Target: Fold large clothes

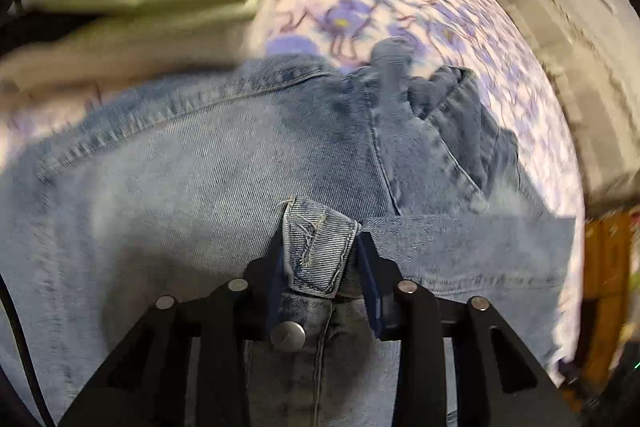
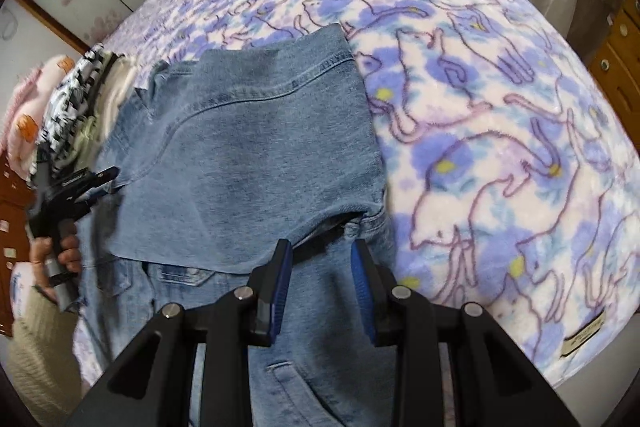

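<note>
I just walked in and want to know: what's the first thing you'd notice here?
The big faded blue denim jacket lies spread in the middle of the bed, partly folded over itself. Under it stretches a fluffy purple-and-white blanket printed with cats, filling the right side. The left gripper pinches a folded denim edge between its blue pads, while the right gripper hangs over the jacket with nothing between its fingers.
</note>
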